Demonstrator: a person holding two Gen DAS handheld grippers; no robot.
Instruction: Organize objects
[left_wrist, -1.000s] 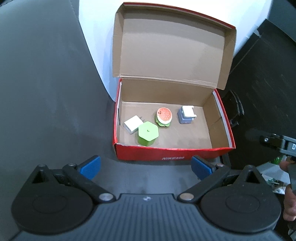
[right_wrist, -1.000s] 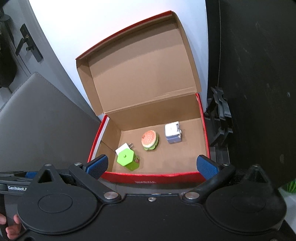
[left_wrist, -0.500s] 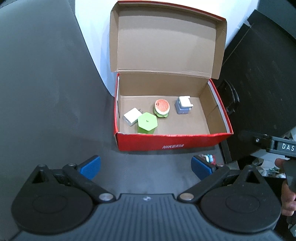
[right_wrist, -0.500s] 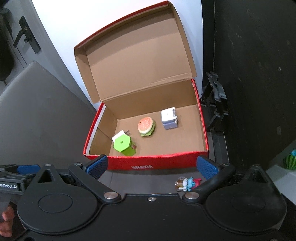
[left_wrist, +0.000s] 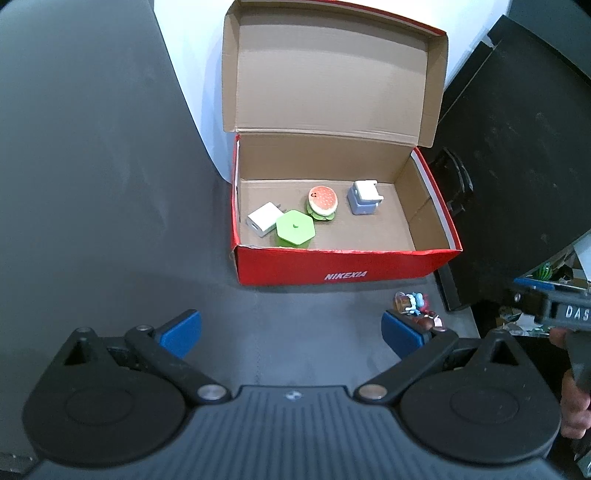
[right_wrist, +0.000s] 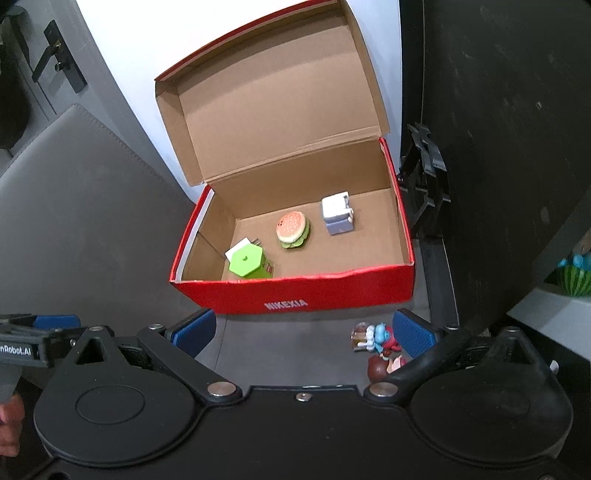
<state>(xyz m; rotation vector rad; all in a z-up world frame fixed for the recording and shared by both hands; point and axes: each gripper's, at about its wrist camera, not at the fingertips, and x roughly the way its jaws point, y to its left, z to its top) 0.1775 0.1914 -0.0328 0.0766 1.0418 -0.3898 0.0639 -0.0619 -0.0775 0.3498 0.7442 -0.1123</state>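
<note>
A red cardboard box (left_wrist: 343, 267) (right_wrist: 295, 293) stands open with its lid up. Inside lie a green hexagonal block (left_wrist: 294, 229) (right_wrist: 246, 261), a white plug adapter (left_wrist: 263, 218) (right_wrist: 236, 248), a burger toy (left_wrist: 322, 202) (right_wrist: 292, 228) and a pale blue-and-white cube toy (left_wrist: 364, 197) (right_wrist: 337, 215). In front of the box's right corner lie small figurines (left_wrist: 413, 306) (right_wrist: 376, 341). My left gripper (left_wrist: 291, 332) is open, well short of the box. My right gripper (right_wrist: 303, 332) is open too, its right pad beside the figurines.
The box rests on a dark grey floor, against a white wall. A black panel (left_wrist: 517, 166) (right_wrist: 498, 147) stands to the right. A grey padded surface (right_wrist: 74, 206) lies left. A watermelon-like toy (right_wrist: 574, 278) sits far right. A hand (left_wrist: 572, 398) holds the other gripper.
Both grippers have pulled back from the box, which now looks smaller and farther. The figurines in front of the box have come into view. Both stay open.
</note>
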